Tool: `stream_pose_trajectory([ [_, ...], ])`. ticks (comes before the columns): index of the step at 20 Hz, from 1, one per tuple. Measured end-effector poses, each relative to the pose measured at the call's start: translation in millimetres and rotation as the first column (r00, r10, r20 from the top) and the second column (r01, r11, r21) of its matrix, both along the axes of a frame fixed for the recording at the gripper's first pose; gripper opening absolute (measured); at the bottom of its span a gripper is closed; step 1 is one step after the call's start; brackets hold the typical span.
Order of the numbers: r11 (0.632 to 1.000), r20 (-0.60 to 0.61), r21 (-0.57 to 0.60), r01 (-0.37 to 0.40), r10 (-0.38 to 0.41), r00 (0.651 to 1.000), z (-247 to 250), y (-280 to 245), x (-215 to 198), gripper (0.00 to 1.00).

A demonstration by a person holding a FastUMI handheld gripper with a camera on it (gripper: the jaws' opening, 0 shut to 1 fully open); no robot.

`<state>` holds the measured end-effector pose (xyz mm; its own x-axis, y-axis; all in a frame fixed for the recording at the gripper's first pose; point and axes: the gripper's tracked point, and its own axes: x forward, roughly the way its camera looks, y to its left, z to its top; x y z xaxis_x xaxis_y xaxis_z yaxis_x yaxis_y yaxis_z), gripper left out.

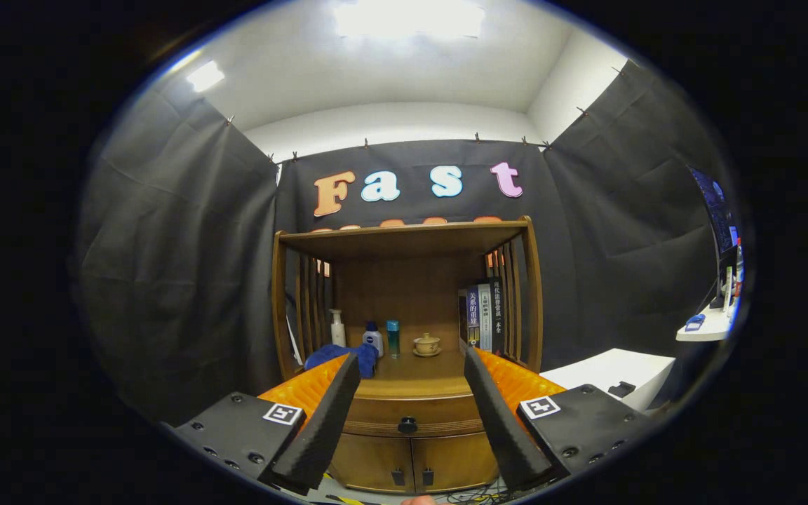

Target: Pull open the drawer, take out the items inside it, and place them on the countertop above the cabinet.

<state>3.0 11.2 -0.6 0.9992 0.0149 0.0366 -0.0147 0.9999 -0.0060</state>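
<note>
My tongs [411,403] stand spread wide with nothing between them, and ahead of them I see the cabinet [407,421]. Its drawer [411,415] is closed, the knob [407,424] facing me, two doors [411,459] below it. On the bench [411,382] above, from left to right: a pump bottle [337,327], a cloth [337,356] in front of it, two small bottles [381,339], a lidded cup [426,344], then upright books [482,317]. A shelf roof [404,233] spans overhead.

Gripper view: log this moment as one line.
gripper: open, holding nothing | drawer: closed | drawer knob: ahead, between fingers | countertop: bottles, teacup, blue cloth
</note>
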Motion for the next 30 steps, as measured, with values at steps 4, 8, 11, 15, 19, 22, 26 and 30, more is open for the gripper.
stream_pose_trajectory([
  [4,1.000,-0.002,-0.002,0.006,-0.006,1.000,-3.2,5.8,1.7,0.97],
  [8,1.000,-0.009,-0.017,0.000,0.000,1.000,-7.6,11.4,5.9,0.97],
  [11,0.998,-0.003,-0.054,0.014,-0.015,1.000,-10.4,11.6,13.4,0.97],
  [15,0.996,-0.003,-0.094,0.005,-0.005,1.000,-21.4,14.7,20.8,0.96],
  [19,0.995,-0.036,-0.099,0.010,-0.014,0.999,-37.9,2.9,30.9,0.97],
  [22,0.999,-0.050,-0.034,-0.005,0.003,0.999,-37.4,-1.2,38.6,0.98],
  [26,1.000,-0.073,0.001,-0.003,0.003,0.997,-50.8,-22.3,51.0,0.97],
  [30,1.000,-0.091,0.008,-0.001,0.002,0.996,-67.2,-31.6,63.5,0.98],
])
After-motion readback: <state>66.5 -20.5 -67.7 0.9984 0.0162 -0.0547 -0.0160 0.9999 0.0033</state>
